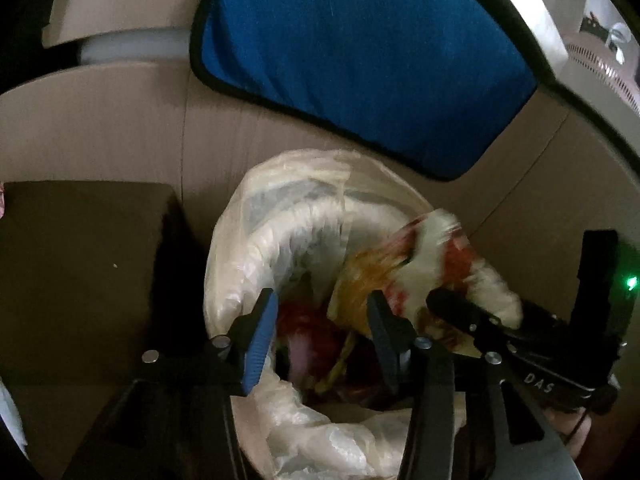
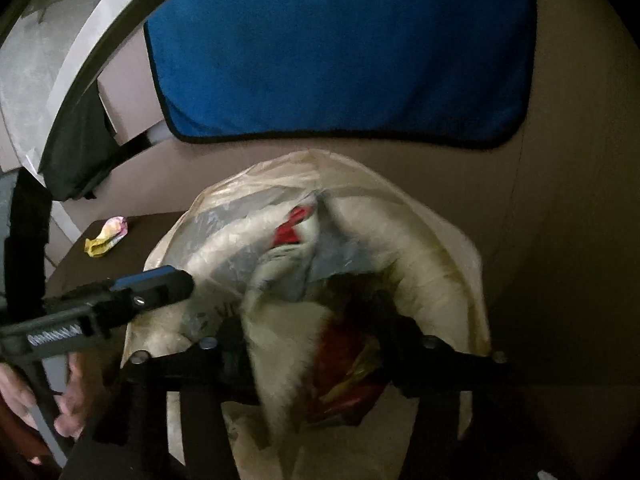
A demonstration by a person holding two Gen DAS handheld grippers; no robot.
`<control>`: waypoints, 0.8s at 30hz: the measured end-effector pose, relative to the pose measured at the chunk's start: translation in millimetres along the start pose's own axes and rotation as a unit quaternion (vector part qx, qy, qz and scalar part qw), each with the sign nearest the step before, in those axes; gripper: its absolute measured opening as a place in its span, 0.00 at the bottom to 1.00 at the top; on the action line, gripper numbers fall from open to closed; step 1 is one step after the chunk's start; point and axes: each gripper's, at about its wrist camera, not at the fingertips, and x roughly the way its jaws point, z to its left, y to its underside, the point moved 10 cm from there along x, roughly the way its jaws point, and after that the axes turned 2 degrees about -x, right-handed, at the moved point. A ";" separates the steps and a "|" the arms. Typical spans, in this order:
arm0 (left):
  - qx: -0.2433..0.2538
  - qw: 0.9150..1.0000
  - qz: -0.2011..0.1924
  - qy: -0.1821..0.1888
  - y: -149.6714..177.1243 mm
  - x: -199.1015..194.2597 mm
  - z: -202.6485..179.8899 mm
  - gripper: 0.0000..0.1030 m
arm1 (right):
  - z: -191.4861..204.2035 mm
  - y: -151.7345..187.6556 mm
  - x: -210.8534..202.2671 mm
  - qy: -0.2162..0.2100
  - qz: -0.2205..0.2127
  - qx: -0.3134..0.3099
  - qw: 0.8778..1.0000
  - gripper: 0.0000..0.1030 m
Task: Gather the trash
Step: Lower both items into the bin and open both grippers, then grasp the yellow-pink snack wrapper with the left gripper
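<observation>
A bin lined with a translucent plastic bag stands on the cardboard floor; it also shows in the right wrist view. Red and yellow wrappers lie inside it. My left gripper is open and empty over the bin's mouth. My right gripper is over the bin, and a crumpled white, red and yellow wrapper sits between its fingers, blurred. In the left wrist view that wrapper sticks out from the right gripper's tip above the bin's right rim.
A dark low table stands left of the bin, with a small pink and yellow wrapper on it. A blue mat lies beyond the bin on cardboard. A metal frame curves at the far side.
</observation>
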 end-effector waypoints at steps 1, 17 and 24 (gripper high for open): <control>-0.002 1.000 -0.006 -0.001 -3.1 -5.3 0.9 0.47 | -0.3 -2.8 -4.1 0.004 -0.007 -0.002 1.000 0.57; -0.053 0.991 -0.091 -0.089 -22.7 -113.1 123.8 0.48 | 49.2 -36.4 -42.6 -0.005 -0.063 -0.029 0.998 0.61; -0.089 0.980 -0.122 -0.133 -35.6 -158.6 227.4 0.53 | 124.0 -39.6 -22.5 -0.054 -0.056 -0.064 0.995 0.60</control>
